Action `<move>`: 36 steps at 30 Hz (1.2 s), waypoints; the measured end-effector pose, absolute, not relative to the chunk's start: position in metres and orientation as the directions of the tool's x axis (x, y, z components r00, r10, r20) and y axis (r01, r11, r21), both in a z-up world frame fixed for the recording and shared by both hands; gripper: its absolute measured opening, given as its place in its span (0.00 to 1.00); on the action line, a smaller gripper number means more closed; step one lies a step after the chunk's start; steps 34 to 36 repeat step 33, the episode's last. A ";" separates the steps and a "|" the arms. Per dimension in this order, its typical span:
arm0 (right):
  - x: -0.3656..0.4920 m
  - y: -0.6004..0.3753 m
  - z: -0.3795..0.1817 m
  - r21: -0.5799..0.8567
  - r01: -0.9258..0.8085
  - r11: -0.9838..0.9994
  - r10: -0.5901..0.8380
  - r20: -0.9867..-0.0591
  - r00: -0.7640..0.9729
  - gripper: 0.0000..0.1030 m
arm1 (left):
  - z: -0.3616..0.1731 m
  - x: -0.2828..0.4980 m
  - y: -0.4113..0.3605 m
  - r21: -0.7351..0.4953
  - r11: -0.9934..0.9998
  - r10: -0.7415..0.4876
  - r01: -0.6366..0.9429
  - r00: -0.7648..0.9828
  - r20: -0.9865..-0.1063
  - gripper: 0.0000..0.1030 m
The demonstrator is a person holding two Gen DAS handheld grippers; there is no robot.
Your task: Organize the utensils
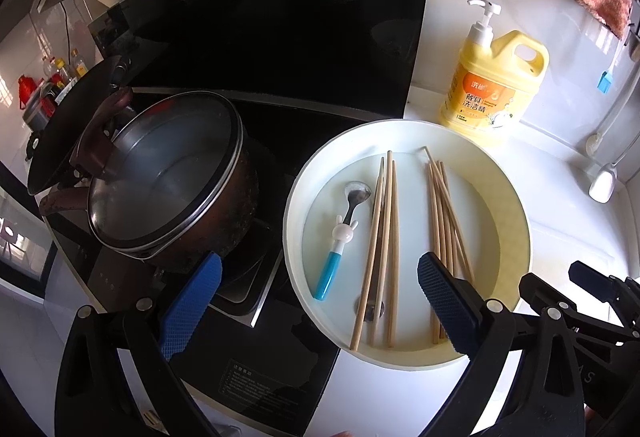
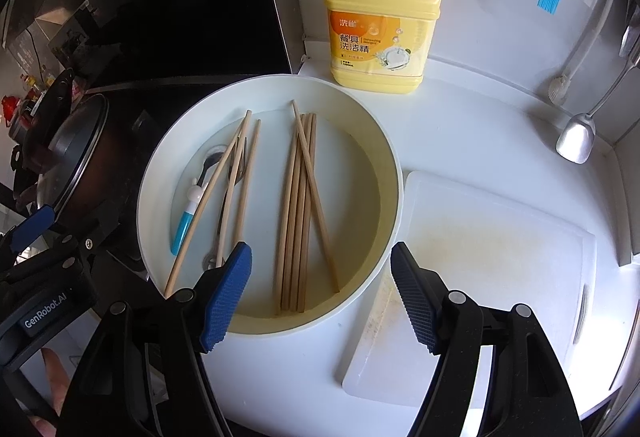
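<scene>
Both your left tongs point(image 1: 316, 301) and right tongs point(image 2: 320, 293) hover wide open and empty above the white basin point(image 2: 394, 173) on the bench, where light, stiff, slippery chopsticks point(image 2: 298, 209) want pinching mid-length.

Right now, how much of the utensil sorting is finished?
Partly done: one chopstick bundle lies gathered in the basin. Nothing is in hand; both grippers hover open. Left: loose chopsticks crossing the spoon.
</scene>
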State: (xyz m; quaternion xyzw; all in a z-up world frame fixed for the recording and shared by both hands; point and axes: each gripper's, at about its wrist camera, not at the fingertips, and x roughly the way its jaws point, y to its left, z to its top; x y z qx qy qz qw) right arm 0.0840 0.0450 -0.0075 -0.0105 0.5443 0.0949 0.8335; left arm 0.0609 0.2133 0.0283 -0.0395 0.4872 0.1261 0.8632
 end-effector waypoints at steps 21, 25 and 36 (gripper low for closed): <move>0.085 0.045 -0.007 0.084 -0.170 0.982 0.146 -0.909 0.391 0.67 | 0.024 0.057 0.211 0.028 0.969 0.149 -0.244 0.492 -0.858 0.94; 0.086 0.046 -0.006 0.085 -0.171 0.982 0.146 -0.909 0.391 0.67 | 0.024 0.058 0.213 0.032 0.968 0.153 -0.247 0.485 -0.861 0.94; 0.086 0.047 -0.006 0.084 -0.173 0.981 0.146 -0.909 0.390 0.67 | 0.023 0.059 0.215 0.038 0.964 0.164 -0.265 0.475 -0.864 0.94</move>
